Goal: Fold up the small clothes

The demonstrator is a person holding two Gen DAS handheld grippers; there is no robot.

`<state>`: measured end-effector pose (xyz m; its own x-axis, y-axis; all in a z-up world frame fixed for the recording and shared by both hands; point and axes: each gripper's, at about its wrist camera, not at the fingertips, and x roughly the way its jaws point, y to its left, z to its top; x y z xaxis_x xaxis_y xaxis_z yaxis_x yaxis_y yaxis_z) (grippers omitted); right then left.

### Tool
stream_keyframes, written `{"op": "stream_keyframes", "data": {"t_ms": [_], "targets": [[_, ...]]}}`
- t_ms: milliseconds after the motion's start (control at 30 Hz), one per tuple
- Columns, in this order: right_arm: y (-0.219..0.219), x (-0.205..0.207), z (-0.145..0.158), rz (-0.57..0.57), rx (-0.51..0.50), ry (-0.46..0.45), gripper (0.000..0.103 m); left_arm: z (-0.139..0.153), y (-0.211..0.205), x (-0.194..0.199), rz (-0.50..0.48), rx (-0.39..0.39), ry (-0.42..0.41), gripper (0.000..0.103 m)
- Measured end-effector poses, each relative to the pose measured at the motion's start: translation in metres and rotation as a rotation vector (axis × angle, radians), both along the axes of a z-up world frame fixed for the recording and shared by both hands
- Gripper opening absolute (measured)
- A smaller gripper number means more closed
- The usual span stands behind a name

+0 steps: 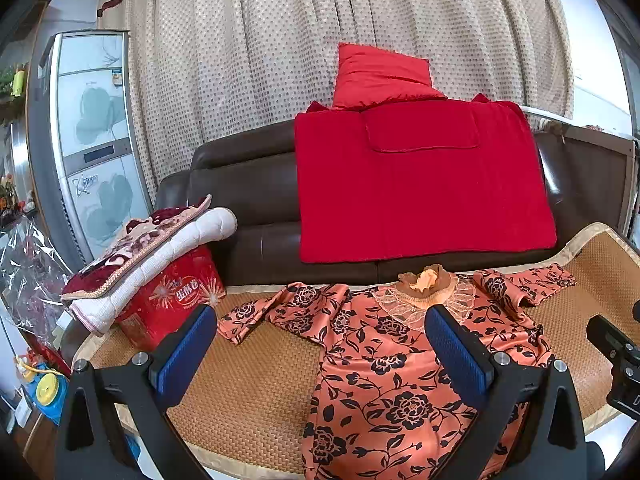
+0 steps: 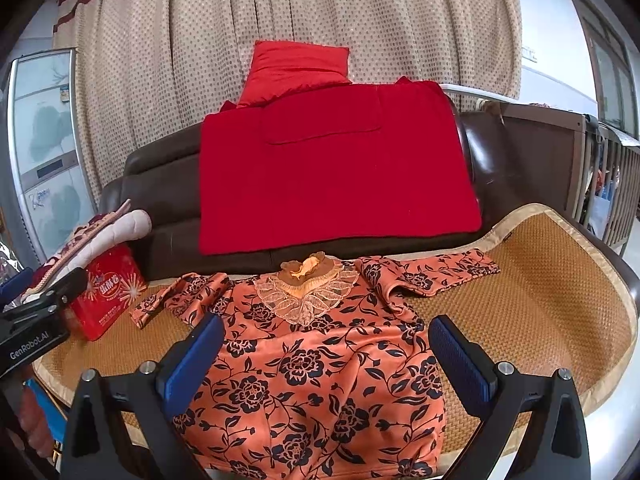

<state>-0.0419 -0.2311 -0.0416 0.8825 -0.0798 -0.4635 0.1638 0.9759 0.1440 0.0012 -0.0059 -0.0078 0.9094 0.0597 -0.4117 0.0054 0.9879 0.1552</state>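
Beige dotted curtains [image 1: 320,40] hang across the whole back of the room, with a tall glass-fronted cabinet [image 1: 92,140] standing to their left. Below them sits a dark brown leather sofa [image 1: 248,184], its backrest draped with a red blanket [image 2: 336,172] and topped by a red cushion [image 2: 296,72]. A woven straw mat [image 2: 540,280] with a pale border covers the seat.

Spread flat on the mat lies the orange floral top [image 2: 320,360] — front up, black rose print, both sleeves stretched out sideways. The left-hand sleeve [image 1: 256,312] looks rumpled and partly folded; the other sleeve [image 2: 448,272] lies straighter, reaching toward the mat's far corner. A lace collar [image 2: 308,292] with a brownish ruffle sits at the neck, close to the foot of the backrest.

At the left end of the mat a red tin box [image 1: 176,296] carries a folded white quilt [image 1: 168,260] with a maroon patterned cloth [image 1: 132,248] on top.

Both claws hover above the garment's lower half, touching nothing. The left gripper [image 1: 320,348] has its blue pads [image 1: 188,348] spread wide apart, framing the garment's left side and the bare mat beside it. The right gripper [image 2: 324,352] is likewise gaping — its blue pads [image 2: 460,360] straddle the body of the top, holding nothing.
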Motion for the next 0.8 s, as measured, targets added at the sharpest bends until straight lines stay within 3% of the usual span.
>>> {"op": "stream_keyframes", "data": {"t_ms": [600, 700, 800], "targets": [[-0.001, 0.021, -0.019, 0.002, 0.009, 0.072, 0.103, -0.02, -0.004, 0.022, -0.007, 0.006, 0.05, 0.103], [-0.015, 0.028, -0.028, 0.013, 0.05, 0.096, 0.103, -0.027, -0.008, 0.03, -0.013, 0.013, 0.063, 0.103], [-0.05, 0.036, -0.042, -0.047, 0.133, 0.107, 0.103, -0.034, -0.012, 0.039, -0.017, 0.019, 0.078, 0.103]]}}
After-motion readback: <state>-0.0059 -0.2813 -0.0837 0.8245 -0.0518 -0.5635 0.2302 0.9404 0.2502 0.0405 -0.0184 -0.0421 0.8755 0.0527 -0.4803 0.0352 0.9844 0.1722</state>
